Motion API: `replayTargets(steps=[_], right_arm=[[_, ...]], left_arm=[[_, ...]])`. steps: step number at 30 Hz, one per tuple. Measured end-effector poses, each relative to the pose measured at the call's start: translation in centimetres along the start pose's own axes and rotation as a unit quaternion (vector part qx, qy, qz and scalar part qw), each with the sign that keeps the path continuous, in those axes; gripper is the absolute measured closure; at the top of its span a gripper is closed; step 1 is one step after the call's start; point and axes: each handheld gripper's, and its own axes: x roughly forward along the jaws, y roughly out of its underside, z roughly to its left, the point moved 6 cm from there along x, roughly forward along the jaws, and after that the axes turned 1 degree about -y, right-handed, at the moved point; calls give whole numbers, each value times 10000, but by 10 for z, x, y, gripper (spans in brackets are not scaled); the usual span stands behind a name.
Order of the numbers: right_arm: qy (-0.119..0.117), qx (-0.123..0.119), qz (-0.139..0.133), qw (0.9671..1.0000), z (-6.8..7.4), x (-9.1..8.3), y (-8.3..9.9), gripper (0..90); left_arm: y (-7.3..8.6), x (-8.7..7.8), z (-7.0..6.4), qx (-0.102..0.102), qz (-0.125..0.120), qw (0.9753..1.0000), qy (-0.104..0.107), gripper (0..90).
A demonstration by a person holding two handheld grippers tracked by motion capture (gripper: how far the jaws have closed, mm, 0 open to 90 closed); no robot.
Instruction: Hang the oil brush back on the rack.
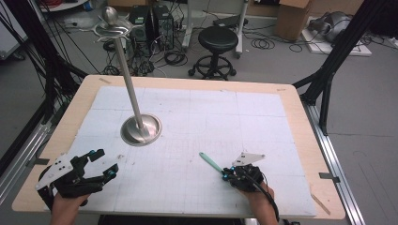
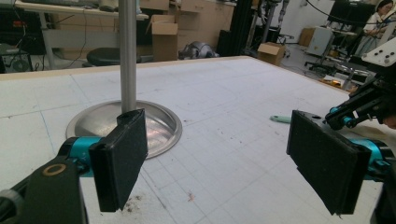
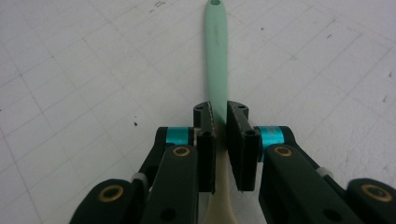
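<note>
A slim mint-green utensil lies on the white gridded mat, its handle pointing up and left. My right gripper is at the mat's near edge, right of centre. In the right gripper view its jaws are shut on the utensil, where the green handle turns cream; the cream end runs under the gripper and is hidden. My left gripper is held at the near left corner, open with nothing between its pads. From there the utensil's tip shows far right.
A steel stand rises from a round base left of centre, with a tall pole and a dish on top. The mat covers a wooden table. A thin wooden stick lies at the near right corner. A black stool stands beyond.
</note>
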Motion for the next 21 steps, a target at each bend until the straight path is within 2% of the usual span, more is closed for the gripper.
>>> replayTargets(steps=[7,12,16,17,18,19,20,21], right_arm=[[-62,114,-76,9999,-1,-4,0,833],[-241,263,-384,9986,-1,-11,-2,832],[-401,264,-711,9963,2,-17,-8,831],[-401,264,-711,9963,2,-17,-8,831],[-485,258,-876,9946,4,-20,-11,831],[-508,226,-928,9941,5,-21,-12,831],[-575,206,-1017,9929,7,-22,-14,830],[-599,212,-1057,9924,8,-23,-15,830]], left_arm=[[0,0,0,11,6,10000,16,210],[0,1,0,10,28,10000,29,209],[0,1,-2,-7,32,9999,112,209],[0,1,-2,-7,32,9999,112,209],[-1,2,-5,-65,16,9997,225,210],[-1,2,-5,-65,16,9997,225,216],[-3,3,-11,-129,5,9986,512,252],[-4,4,-15,-109,24,9979,635,259]])
